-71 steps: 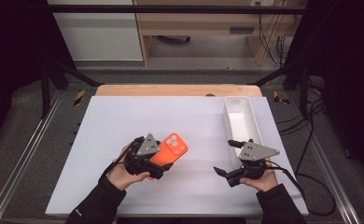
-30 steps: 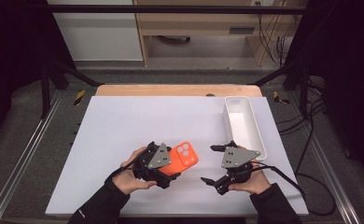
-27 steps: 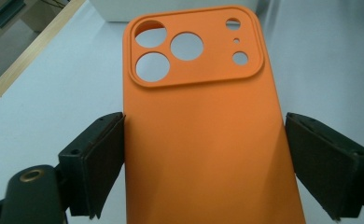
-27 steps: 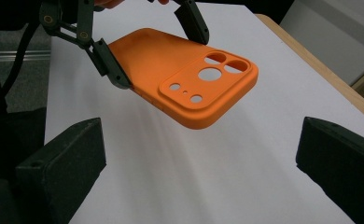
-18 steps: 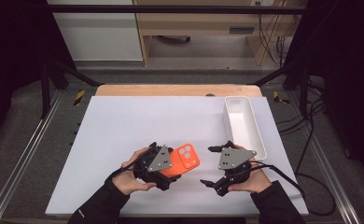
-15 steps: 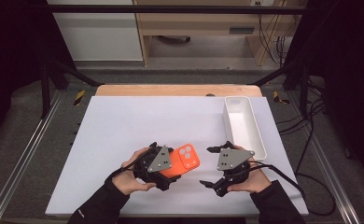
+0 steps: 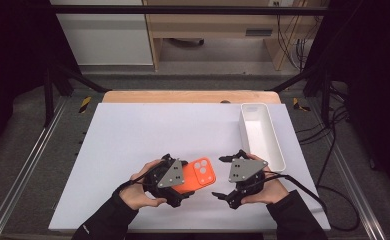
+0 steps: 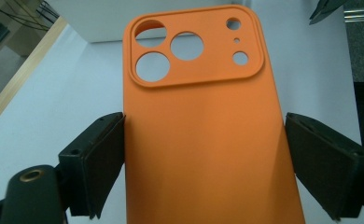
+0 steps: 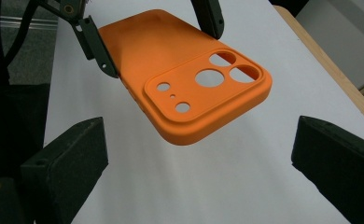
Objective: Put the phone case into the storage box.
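An orange phone case (image 7: 203, 172) with camera cut-outs hangs just above the white table, back side up. My left gripper (image 7: 184, 183) is shut on the case's long sides; its pads bracket the case (image 8: 199, 154) in the left gripper view. My right gripper (image 7: 220, 177) faces it from the right, open. Its jaws have just been closing, with nothing pressed between them. In the right gripper view the case's camera end (image 9: 203, 88) floats just ahead of the wide-set pads (image 9: 73, 158), and the left gripper (image 9: 154, 35) holds the far end.
A long white tray (image 7: 279, 152) lies at the table's right side, just behind my right hand. The white table top (image 7: 148, 130) stretches back to a wooden edge (image 7: 183, 96). Metal rails (image 7: 28, 165) run along both sides.
My left hand has carried the case toward the near middle of the table. My right gripper has come in leftward until its fingertips are close to the case's camera end.
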Demonstrator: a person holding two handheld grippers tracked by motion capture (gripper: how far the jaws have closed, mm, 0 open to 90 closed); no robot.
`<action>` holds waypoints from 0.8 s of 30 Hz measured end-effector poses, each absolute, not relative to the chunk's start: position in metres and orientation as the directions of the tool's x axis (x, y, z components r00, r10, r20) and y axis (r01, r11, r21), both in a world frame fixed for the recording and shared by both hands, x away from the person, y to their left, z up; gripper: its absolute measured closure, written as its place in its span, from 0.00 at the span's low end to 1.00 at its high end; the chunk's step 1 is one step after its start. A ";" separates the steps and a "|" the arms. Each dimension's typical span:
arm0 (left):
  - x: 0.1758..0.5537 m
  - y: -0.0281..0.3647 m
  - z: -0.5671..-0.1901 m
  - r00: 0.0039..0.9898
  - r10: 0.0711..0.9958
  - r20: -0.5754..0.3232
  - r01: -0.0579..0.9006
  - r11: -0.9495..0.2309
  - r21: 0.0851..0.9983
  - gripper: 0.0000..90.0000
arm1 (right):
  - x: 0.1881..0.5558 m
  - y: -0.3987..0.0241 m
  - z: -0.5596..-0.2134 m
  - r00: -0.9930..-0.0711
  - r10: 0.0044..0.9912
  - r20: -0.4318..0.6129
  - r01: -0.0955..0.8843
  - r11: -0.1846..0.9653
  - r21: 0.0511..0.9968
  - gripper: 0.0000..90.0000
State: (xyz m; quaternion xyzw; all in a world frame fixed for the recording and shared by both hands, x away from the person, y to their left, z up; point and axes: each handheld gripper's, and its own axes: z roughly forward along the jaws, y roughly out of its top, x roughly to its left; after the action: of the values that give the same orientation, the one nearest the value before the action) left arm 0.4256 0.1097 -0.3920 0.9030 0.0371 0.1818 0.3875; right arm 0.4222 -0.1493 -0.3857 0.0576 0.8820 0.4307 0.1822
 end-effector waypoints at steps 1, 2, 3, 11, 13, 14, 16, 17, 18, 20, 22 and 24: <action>0.425 0.110 -0.392 0.932 0.206 0.300 -0.076 -0.695 0.715 0.15 | 0.422 -0.149 -0.386 -0.928 0.254 -0.271 -0.056 0.625 0.779 0.04; 0.425 0.109 -0.391 0.932 0.202 0.302 -0.081 -0.697 0.713 0.15 | 0.422 -0.149 -0.385 -0.929 0.250 -0.272 -0.059 0.627 0.777 0.04; 0.425 0.109 -0.391 0.932 0.199 0.302 -0.082 -0.697 0.713 0.15 | 0.422 -0.148 -0.385 -0.931 0.245 -0.271 -0.060 0.630 0.774 0.05; 0.422 0.107 -0.392 0.938 0.165 0.305 -0.107 -0.701 0.705 0.15 | 0.424 -0.146 -0.386 -0.935 0.220 -0.279 -0.078 0.639 0.765 0.05; 0.422 0.106 -0.392 0.939 0.157 0.305 -0.112 -0.701 0.704 0.15 | 0.425 -0.145 -0.387 -0.936 0.211 -0.282 -0.084 0.644 0.761 0.05; 0.421 0.106 -0.393 0.939 0.154 0.307 -0.115 -0.701 0.704 0.15 | 0.425 -0.145 -0.387 -0.936 0.207 -0.284 -0.088 0.645 0.759 0.05; 0.421 0.106 -0.393 0.940 0.146 0.309 -0.121 -0.703 0.700 0.15 | 0.426 -0.143 -0.388 -0.938 0.197 -0.287 -0.094 0.649 0.755 0.06; 0.421 0.107 -0.393 0.940 0.143 0.310 -0.124 -0.704 0.699 0.15 | 0.426 -0.143 -0.389 -0.938 0.190 -0.290 -0.101 0.650 0.753 0.06; 0.421 0.107 -0.393 0.940 0.141 0.310 -0.125 -0.704 0.699 0.15 | 0.426 -0.142 -0.389 -0.939 0.188 -0.289 -0.102 0.651 0.752 0.06; 0.420 0.107 -0.393 0.942 0.133 0.309 -0.129 -0.705 0.697 0.15 | 0.426 -0.141 -0.390 -0.939 0.179 -0.292 -0.109 0.651 0.751 0.06; 0.419 0.106 -0.392 0.941 0.127 0.312 -0.136 -0.705 0.696 0.15 | 0.427 -0.140 -0.390 -0.940 0.171 -0.297 -0.119 0.649 0.751 0.06; 0.419 0.106 -0.392 0.942 0.123 0.313 -0.140 -0.704 0.697 0.15 | 0.427 -0.140 -0.390 -0.944 0.159 -0.289 -0.124 0.641 0.758 0.06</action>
State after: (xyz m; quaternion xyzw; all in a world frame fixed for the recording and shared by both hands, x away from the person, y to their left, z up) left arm 0.4188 0.1058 -0.3923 0.9070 -0.0047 0.1706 0.3849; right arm 0.4267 -0.1402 -0.3898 0.0097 0.8902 0.4238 0.1669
